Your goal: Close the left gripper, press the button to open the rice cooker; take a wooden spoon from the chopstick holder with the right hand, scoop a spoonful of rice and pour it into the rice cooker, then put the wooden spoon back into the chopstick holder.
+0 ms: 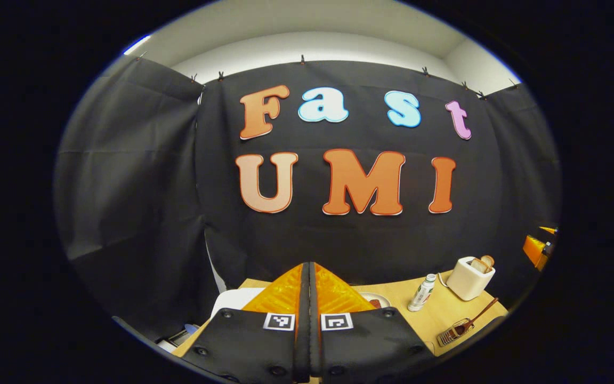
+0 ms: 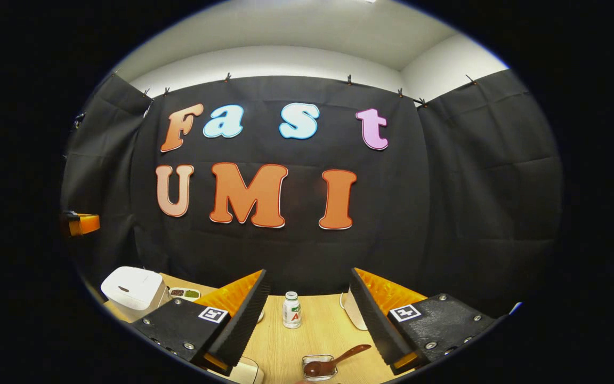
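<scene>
— What's round the booth?
— Black cloth [image 2: 296, 250] clipped along its top edge, white wall [image 2: 296, 58] above, lit.
— And below?
— A light wooden table [image 2: 317, 325] against the far cloth

Rice cooker [image 2: 134, 288] left, bottle [image 2: 291, 309] behind wooden spoon [image 2: 336, 361].

Surface: light wooden table [image 2: 317, 333], pale grain, backed by black cloth wall.
Left end: white rice cooker [image 2: 134, 288], lid down.
Beside cooker: small dish [image 2: 185, 293] with dark and green fillings.
Middle, rear: upright white bottle [image 2: 291, 309], white cap.
Front of bottle: clear chopstick holder [image 2: 319, 368] with wooden spoon [image 2: 339, 360], handle slanting up right.
Right, rear: cream toaster [image 1: 469, 277], bread slices sticking out, just beside the bottle.
Near bottle: plate edge [image 1: 376, 301], partly hidden.
</scene>
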`<state>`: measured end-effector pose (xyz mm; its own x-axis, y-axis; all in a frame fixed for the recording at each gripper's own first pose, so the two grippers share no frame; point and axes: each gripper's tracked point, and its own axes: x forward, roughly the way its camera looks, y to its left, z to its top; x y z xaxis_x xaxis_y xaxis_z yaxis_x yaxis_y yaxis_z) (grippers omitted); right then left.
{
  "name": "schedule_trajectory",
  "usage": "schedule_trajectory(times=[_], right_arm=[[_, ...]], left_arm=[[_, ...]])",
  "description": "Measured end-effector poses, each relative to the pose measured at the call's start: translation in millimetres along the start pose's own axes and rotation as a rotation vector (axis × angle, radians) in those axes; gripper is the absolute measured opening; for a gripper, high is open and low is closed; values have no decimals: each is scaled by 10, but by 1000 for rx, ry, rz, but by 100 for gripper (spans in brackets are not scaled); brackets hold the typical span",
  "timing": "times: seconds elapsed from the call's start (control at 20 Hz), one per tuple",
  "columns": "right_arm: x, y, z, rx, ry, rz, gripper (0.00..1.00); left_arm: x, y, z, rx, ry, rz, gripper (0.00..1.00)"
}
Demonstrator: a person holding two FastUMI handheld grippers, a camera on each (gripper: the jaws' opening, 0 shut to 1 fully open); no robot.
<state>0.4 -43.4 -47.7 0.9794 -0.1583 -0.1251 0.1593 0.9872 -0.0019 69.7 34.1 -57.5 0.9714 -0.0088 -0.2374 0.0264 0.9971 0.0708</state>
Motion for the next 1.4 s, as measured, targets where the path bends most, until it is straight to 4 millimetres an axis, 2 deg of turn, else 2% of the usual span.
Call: schedule_trajectory(times=[0.15,0.35,0.6,0.75,0.9,1.1,1.2,1.4], right_arm=[[-32,-90,-52,-6,14,-37,95],[-105,-201,-152,-14,39,-94,95],[-225,-322,-260,-28,75,-174,95],[-305,-364,-332,-32,100,-222,95],[-384,-394,-385,-32,125,-261,95],[-453,-397,-414,-34,146,-300,95],[-467,-388,-455,-36,159,-314,95],[-473,-300,-587,-22,207,-310,95]], left_arm=[[221,271,-290,-4,131,32,4],[458,659,-813,-166,339,61,3],[642,910,-1452,-301,580,46,4],[725,976,-1742,-346,684,37,5],[810,978,-1953,-382,758,7,4],[795,927,-2235,-444,845,-12,4],[836,926,-2263,-460,841,-14,5],[769,957,-2193,-434,830,-46,5]])
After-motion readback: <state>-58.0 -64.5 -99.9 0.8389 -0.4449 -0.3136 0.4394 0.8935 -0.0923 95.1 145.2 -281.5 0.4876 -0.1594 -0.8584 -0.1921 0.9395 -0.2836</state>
